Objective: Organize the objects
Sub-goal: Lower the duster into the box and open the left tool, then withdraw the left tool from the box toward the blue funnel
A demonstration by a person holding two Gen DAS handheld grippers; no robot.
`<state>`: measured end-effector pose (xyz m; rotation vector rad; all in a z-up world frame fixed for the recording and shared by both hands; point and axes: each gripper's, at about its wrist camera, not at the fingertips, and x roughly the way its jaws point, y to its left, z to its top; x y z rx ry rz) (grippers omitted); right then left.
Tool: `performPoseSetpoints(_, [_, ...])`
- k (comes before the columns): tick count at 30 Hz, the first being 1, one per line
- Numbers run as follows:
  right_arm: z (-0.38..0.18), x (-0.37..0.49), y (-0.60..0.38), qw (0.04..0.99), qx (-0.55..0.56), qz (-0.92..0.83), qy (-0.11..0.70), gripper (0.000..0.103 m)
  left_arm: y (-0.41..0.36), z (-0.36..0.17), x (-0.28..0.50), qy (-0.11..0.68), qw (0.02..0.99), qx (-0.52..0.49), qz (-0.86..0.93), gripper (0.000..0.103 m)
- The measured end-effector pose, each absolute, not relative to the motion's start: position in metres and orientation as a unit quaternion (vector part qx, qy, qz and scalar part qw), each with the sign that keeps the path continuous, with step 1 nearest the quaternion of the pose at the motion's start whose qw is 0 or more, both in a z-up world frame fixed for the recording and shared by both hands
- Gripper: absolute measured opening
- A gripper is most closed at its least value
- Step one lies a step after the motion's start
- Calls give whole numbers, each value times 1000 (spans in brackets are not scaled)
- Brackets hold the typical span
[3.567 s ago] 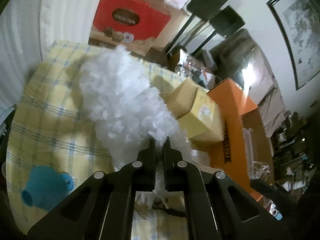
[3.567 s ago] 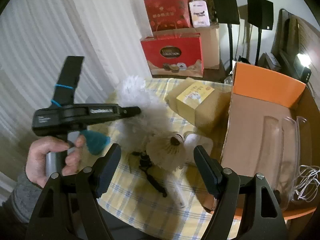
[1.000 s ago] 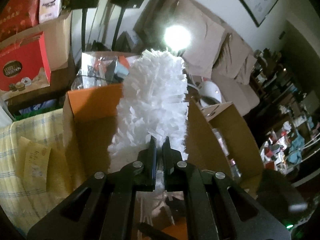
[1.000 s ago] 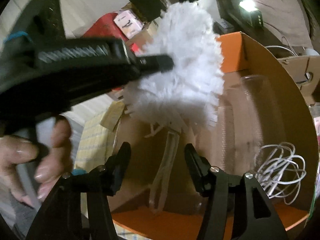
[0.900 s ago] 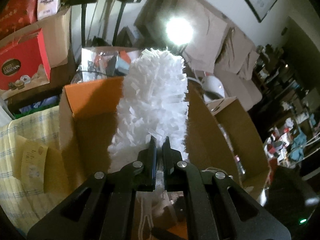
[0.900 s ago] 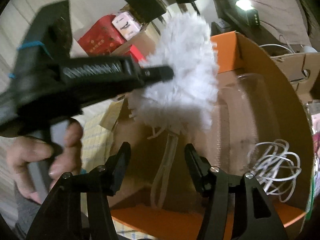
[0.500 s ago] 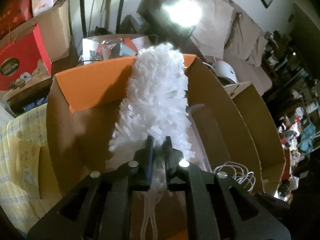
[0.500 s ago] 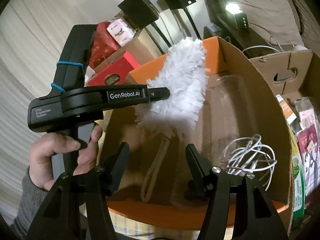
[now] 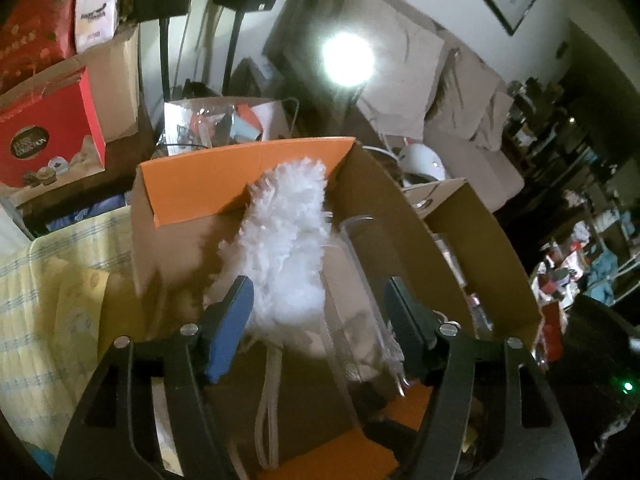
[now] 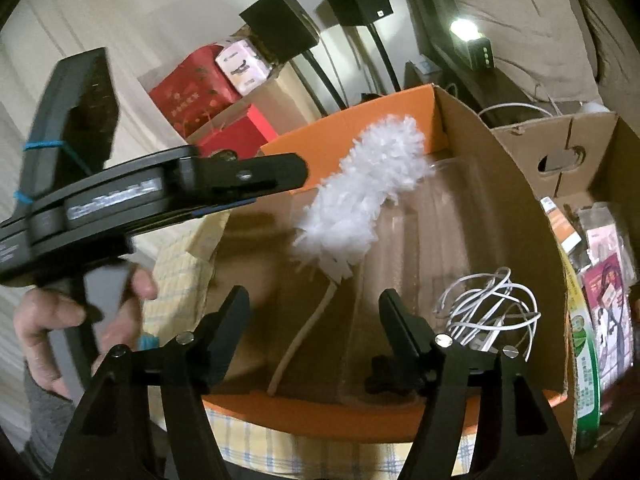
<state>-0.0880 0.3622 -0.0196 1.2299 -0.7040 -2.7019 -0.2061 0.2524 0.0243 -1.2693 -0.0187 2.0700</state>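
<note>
1. Above the orange-rimmed cardboard box (image 9: 248, 172), I am holding my left gripper (image 9: 316, 320) with its jaws spread wide and gripping nothing; open room is showing between each finger and the box's side walls.
2. Lying inside the box, the white feather duster (image 10: 360, 204) is resting tilted, its fluffy head reaching toward the orange back flap and its pale looped handle (image 10: 304, 328) trailing toward the near rim.
3. Beside the duster, a coil of white cable (image 10: 488, 308) is sitting against the right wall, with a clear plastic piece (image 9: 360, 276) between them.
4. Over the near rim, I am keeping my right gripper (image 10: 316, 320) wide apart and empty too.
5. Lettering on the left gripper's body is blurring past reading; a red carton (image 9: 44, 136) behind is showing a dark oval label ending "COLLECTION".
</note>
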Motion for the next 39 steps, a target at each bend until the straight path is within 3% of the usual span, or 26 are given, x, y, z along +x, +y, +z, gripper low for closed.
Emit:
performPoseSetpoints(3, [-16,-86,359,43,401,-887,-224,72,241,35,-198,-15,349,-477,806,83])
performPoseSetpoints(11, [-6,-82,349,32,395,-895,-204,79,206,53,-171,-11,322,-446,835,91])
performPoseSetpoints(20, [1,-81,336,13,396,-903,-165,85,168,52,-161,-13,282,-433,856,91])
performPoseSetpoints(24, [7,-79,332,9,392,-908,-149,85,149,52,-152,-7,265,-420,868,101])
performPoseSetpoints(27, [11,-79,327,10,391,-910,-140,87,135,51,-146,-10,252,-418,873,102])
performPoseSetpoints(35, [22,-75,301,9,388,-916,-101,101,107,46,-126,-3,224,-411,884,103])
performPoseSetpoints(39, [25,-74,288,13,386,-918,-90,101,92,45,-117,-4,214,-406,888,103])
